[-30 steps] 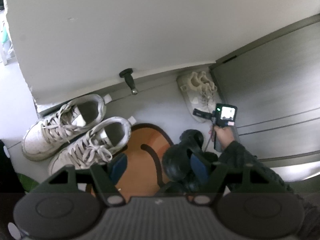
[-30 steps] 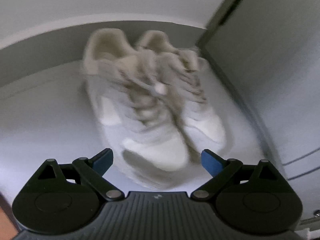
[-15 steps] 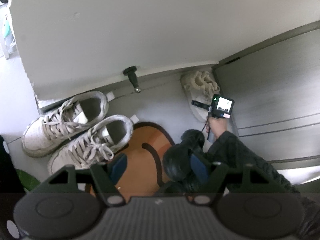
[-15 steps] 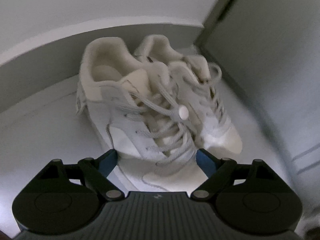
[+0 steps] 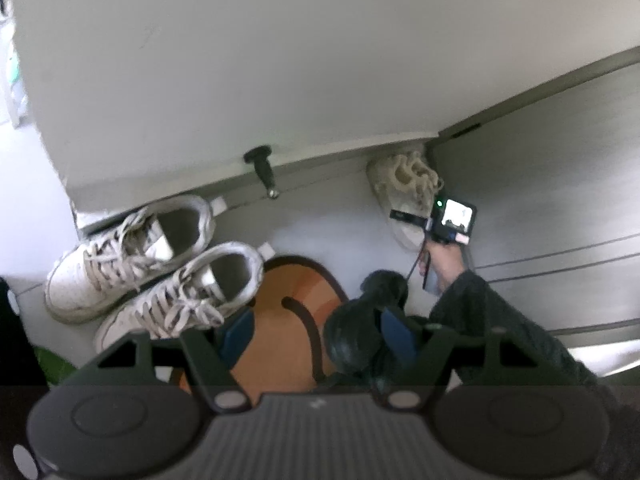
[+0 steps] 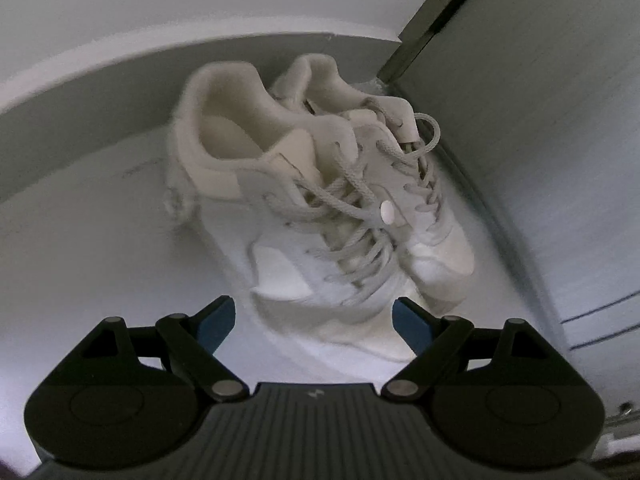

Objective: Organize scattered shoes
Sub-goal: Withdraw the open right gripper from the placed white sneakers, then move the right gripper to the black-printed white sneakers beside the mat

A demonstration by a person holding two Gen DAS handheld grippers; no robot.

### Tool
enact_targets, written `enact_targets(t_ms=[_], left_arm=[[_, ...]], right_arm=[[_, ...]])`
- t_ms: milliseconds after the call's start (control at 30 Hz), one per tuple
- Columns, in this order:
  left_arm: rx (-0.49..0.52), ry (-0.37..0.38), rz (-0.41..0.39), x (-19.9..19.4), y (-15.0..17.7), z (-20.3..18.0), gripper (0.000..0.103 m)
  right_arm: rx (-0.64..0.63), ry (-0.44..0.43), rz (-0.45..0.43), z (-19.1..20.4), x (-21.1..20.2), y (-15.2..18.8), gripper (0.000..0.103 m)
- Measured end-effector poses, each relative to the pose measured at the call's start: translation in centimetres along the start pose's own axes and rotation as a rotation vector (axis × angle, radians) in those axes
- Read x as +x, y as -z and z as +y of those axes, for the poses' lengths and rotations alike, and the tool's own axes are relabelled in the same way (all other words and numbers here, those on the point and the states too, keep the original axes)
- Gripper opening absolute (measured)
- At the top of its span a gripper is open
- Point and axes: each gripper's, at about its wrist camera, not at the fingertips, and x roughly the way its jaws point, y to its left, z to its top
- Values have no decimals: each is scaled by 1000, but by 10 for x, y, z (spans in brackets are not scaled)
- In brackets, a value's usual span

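The right claw points down at a pair of cream shoes on the pale floor. The two shoes lie side by side and touch each other. Their heels point to the wall and their toes point to the claw. The pair sits in the corner, with a grey cabinet front just beside the right shoe. The toe of the nearer shoe lies just past the blue fingertips, about in the middle of the gap between them. The claw is spread wide and does not touch the shoes. Its jaws closed a little a short while ago.

The left claw is spread too, and holds nothing. It hangs over an orange mat with a dark line on it. A black fuzzy thing lies by its right fingertip; I cannot tell what it is. To the left of this claw, a pair of white lace-up sneakers lies side by side on the floor, heels near the wall. A black door stop sticks out of the wall. Far off to the right, a hand in a dark sleeve holds the other claw over the cream shoes.
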Motion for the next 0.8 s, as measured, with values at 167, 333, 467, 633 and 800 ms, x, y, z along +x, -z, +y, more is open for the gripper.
enact_targets(t_ms=[167, 333, 467, 633, 800], left_arm=[[12, -15, -11, 7, -7, -14, 73], [-1, -61, -54, 12, -22, -27, 73], [2, -94, -70, 17, -29, -37, 73], [36, -128, -74, 23, -33, -54, 73], [93, -173, -105, 17, -31, -70, 79]], right_arm=[[67, -91, -27, -3, -47, 7, 89], [135, -151, -46, -4, -97, 10, 89], [165, -181, -49, 0, -137, 24, 89], [152, -238, -50, 19, -189, 48, 89], [254, -302, -76, 38, -234, 76, 90]])
